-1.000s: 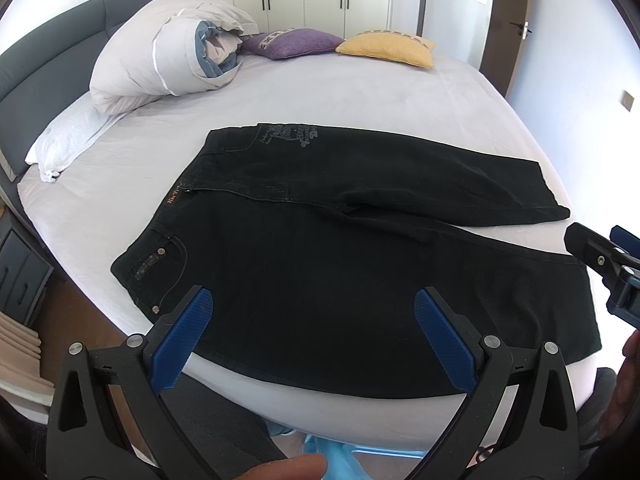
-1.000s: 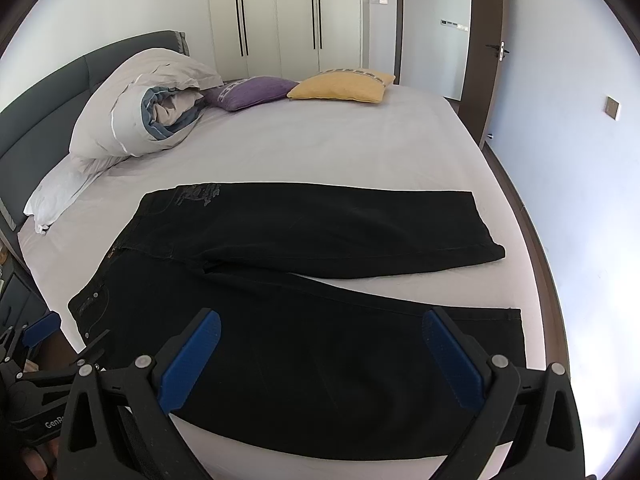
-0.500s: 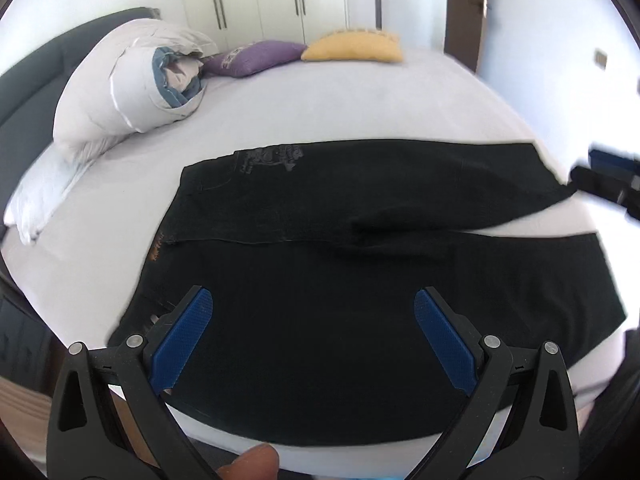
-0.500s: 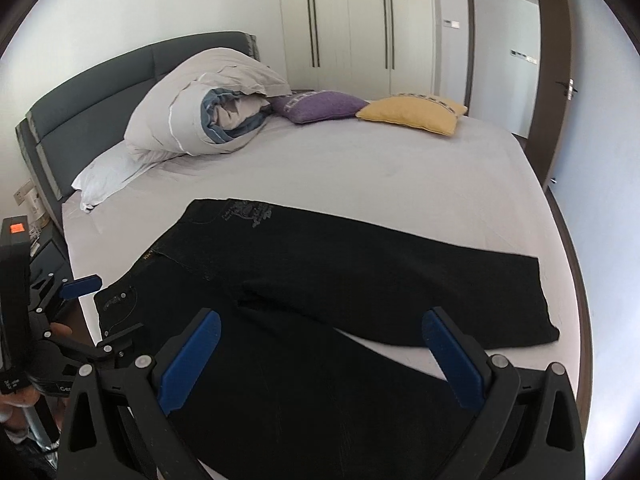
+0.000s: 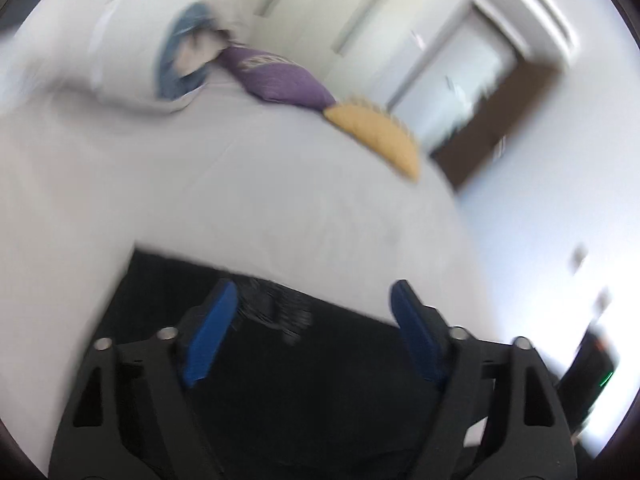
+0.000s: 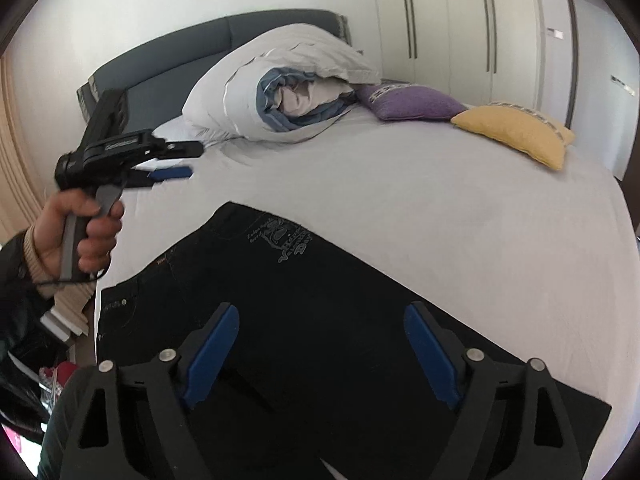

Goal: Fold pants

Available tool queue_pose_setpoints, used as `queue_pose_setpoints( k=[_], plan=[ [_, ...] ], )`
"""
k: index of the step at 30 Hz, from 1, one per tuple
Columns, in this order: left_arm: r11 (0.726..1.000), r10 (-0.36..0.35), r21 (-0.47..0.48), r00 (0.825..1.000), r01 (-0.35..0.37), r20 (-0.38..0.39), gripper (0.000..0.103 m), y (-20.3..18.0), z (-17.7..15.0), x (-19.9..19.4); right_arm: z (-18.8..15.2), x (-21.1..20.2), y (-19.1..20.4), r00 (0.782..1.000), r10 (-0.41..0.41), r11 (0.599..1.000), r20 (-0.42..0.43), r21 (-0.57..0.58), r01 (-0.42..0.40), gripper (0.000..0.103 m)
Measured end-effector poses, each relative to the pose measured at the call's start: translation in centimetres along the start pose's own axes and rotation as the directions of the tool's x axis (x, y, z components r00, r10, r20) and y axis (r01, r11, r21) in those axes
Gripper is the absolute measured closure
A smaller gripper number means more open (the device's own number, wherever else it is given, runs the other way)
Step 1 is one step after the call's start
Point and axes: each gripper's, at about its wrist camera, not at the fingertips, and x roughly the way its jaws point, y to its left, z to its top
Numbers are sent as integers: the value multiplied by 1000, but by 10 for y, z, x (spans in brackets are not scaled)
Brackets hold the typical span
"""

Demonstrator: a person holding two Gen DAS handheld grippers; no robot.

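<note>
On the white bed sheet [image 6: 420, 200], black pants [image 6: 320, 320] lie flat, waistband toward the grey headboard [image 6: 168, 64], the printed back pocket on the far side from the cameras. Nothing folded yet.

Changes over the last second:
- Both views have swung from a square-on look at the whole garment to an angled look at its waist end. The left wrist view is heavily motion-blurred, so that hand is moving fast.
- Left gripper [image 5: 312, 320] now sits over the far waist edge of the pants, near the pocket print. Its jaws were wide and are closing; fingers are apart, nothing clamped, cloth only below them.
- Right gripper [image 6: 320, 344] sits over the waist/seat area on the near side of the pants. Its jaws are closing too, but are apart, with no fabric pinched.
- In the right wrist view, the person's left hand [image 6: 76, 232] holds the left gripper's handle up off the sheet, beside the waistband corner, headboard side.

My read: both hands have shifted to the waist end and are pre-closing for a grasp, probably to fold one leg over the other lengthwise. No contact yet. Blur hides exact finger-to-cloth clearance on the left.

Purple cushion [image 6: 408, 102], yellow cushion [image 6: 516, 134] and rolled duvet [image 6: 288, 88] are near the headboard, well apart from the pants.
</note>
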Motion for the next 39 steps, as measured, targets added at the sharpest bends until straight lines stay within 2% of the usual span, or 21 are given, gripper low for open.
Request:
queue_pose_setpoints(
  k=[2, 4, 7, 10, 12, 15, 17, 18, 19, 21, 22, 23, 24, 26, 28, 30, 31, 36, 39],
  plan=[
    [991, 24, 131, 993, -8, -115, 38, 1, 16, 37, 2, 15, -11, 999, 39, 999, -38, -22, -40, 20],
    [966, 67, 258, 981, -18, -184, 38, 5, 27, 62, 5, 31, -22, 995, 76, 996, -72, -50, -80, 20],
    [902, 162, 430, 950, -34, -265, 38, 11, 24, 103, 6, 54, -35, 988, 91, 991, -124, -83, -102, 20],
    [847, 228, 532, 915, -17, -334, 38, 21, 19, 136, 4, 70, -48, 980, 125, 985, -158, -100, -142, 20],
    [804, 262, 594, 892, 9, -368, 38, 26, 3, 157, 3, 79, -50, 974, 142, 978, -176, -126, -165, 21],
    [773, 276, 631, 860, 68, -430, 38, 34, -5, 181, 4, 96, -55, 964, 160, 967, -213, -159, -196, 25],
    [761, 287, 643, 844, 86, -453, 41, 42, -4, 197, 5, 107, -59, 959, 159, 965, -234, -171, -201, 25],
    [760, 292, 643, 831, 99, -473, 44, 47, -4, 208, 5, 111, -62, 957, 164, 964, -239, -168, -208, 25],
    [760, 298, 642, 823, 101, -483, 53, 50, -4, 214, 5, 115, -64, 956, 168, 964, -241, -165, -211, 26],
    [785, 282, 609, 810, 113, -514, 58, 62, 0, 228, 6, 119, -67, 955, 175, 963, -239, -160, -216, 26],
    [791, 277, 601, 809, 115, -519, 67, 65, 2, 233, 6, 121, -68, 954, 181, 962, -238, -157, -221, 26],
    [797, 274, 593, 807, 115, -524, 71, 69, 3, 237, 7, 123, -69, 954, 183, 962, -237, -156, -224, 26],
    [801, 272, 587, 803, 117, -530, 71, 71, 3, 241, 6, 124, -69, 954, 183, 962, -239, -156, -224, 26],
    [795, 275, 595, 802, 120, -530, 80, 73, 0, 245, 7, 128, -69, 952, 178, 962, -247, -159, -221, 28],
    [786, 284, 609, 812, 108, -510, 87, 71, -3, 245, 8, 133, -67, 950, 172, 962, -260, -161, -218, 31],
    [759, 306, 645, 827, 88, -473, 93, 68, -9, 242, 10, 136, -63, 948, 167, 961, -270, -171, -218, 33],
    [751, 311, 656, 834, 78, -455, 94, 66, -11, 239, 11, 136, -62, 947, 165, 959, -274, -178, -219, 34],
    [743, 274, 667, 886, 51, -373, 95, 62, -13, 207, 20, 145, -55, 944, 160, 951, -287, -212, -226, 40],
    [722, 255, 691, 915, 35, -312, 95, 59, -12, 184, 27, 155, -50, 943, 149, 946, -298, -234, -223, 44]
  ],
)
